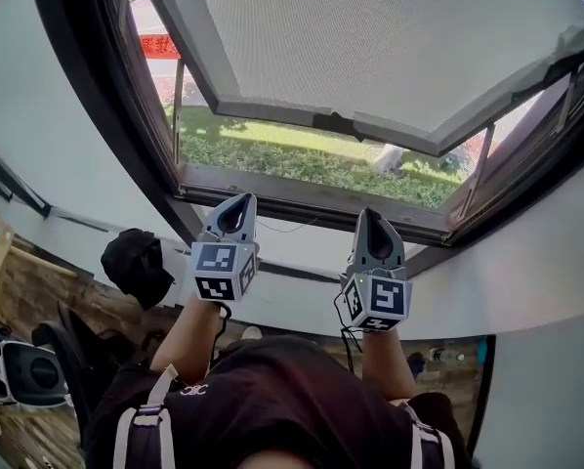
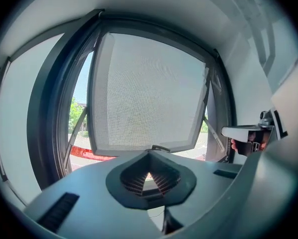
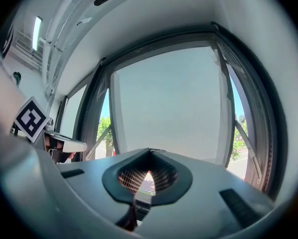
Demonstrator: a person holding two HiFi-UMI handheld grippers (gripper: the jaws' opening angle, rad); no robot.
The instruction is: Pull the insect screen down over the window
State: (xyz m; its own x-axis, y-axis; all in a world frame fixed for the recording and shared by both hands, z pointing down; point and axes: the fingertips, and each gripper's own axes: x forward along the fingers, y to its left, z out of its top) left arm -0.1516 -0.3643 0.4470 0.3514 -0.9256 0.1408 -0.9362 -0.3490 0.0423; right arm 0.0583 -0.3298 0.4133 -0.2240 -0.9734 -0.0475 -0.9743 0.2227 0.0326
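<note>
Grey left gripper (image 1: 239,201) and right gripper (image 1: 369,215) have jaws closed on nothing; unopened, they might slip off the grey mesh insect screen (image 1: 370,37) above the jaws.

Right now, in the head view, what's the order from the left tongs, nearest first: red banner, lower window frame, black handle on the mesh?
1. Lower window frame, just ahead of the left tongs.
2. Black handle, higher, on the mesh's edge.
3. Red banner, outside, upper left.
</note>
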